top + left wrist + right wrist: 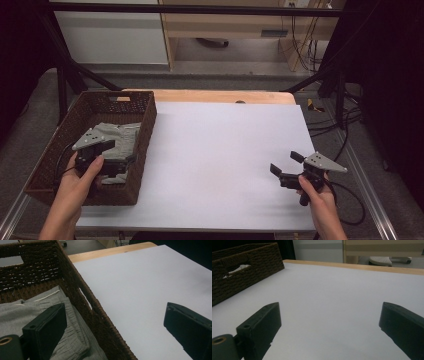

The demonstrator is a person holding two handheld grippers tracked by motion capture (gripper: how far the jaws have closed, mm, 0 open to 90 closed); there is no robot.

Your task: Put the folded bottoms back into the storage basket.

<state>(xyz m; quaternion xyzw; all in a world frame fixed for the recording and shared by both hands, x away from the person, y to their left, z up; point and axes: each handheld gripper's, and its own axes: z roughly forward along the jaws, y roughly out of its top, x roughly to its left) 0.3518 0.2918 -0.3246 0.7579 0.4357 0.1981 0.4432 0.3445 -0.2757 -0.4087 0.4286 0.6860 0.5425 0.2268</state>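
Hovering over the near right part of a brown wicker basket (145, 125), the left gripper (112, 157) is spreading its jaws wide, gripping nothing. One jaw is sitting above the folded grey cloth (117, 137) lying inside the basket; the other is hanging past the basket's right wall, over the white table sheet (220, 150). That wall is standing between them. The right gripper (286, 166), also wide open and empty, is resting low near the sheet's near right edge, well apart from the basket, with bare sheet lying between.
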